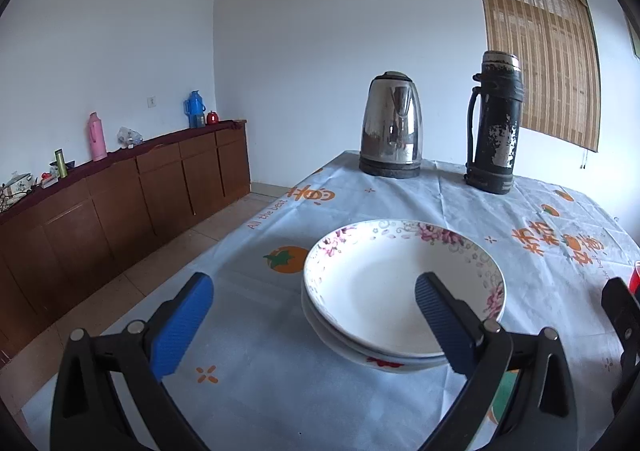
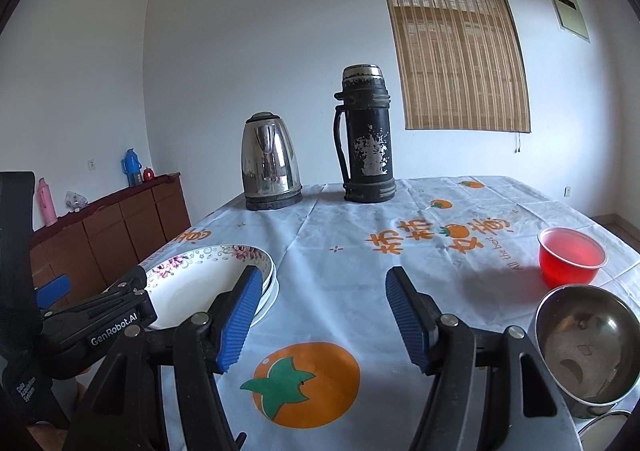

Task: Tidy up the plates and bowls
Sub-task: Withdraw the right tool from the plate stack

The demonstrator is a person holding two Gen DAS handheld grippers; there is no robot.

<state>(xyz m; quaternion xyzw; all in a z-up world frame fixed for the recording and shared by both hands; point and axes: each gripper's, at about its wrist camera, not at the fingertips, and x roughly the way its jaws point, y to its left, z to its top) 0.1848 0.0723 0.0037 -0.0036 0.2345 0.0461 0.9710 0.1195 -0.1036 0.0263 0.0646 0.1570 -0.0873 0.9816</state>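
A stack of white plates with pink flower rims (image 1: pixel 384 291) sits on the table; it also shows in the right wrist view (image 2: pixel 200 283) at the left. My left gripper (image 1: pixel 314 293) is open and empty, its right finger over the top plate, its left finger beside the stack. My right gripper (image 2: pixel 320 291) is open and empty above the tablecloth, right of the plates. A red plastic bowl (image 2: pixel 570 261) and a steel bowl (image 2: pixel 584 343) stand at the right. The left gripper's body (image 2: pixel 100 315) shows at the left.
A steel kettle (image 1: pixel 391 127) and a worn black thermos (image 1: pixel 494 123) stand at the table's far end. The tablecloth (image 2: pixel 360 259) has orange fruit prints. A brown sideboard (image 1: pixel 120 191) with flasks lines the left wall.
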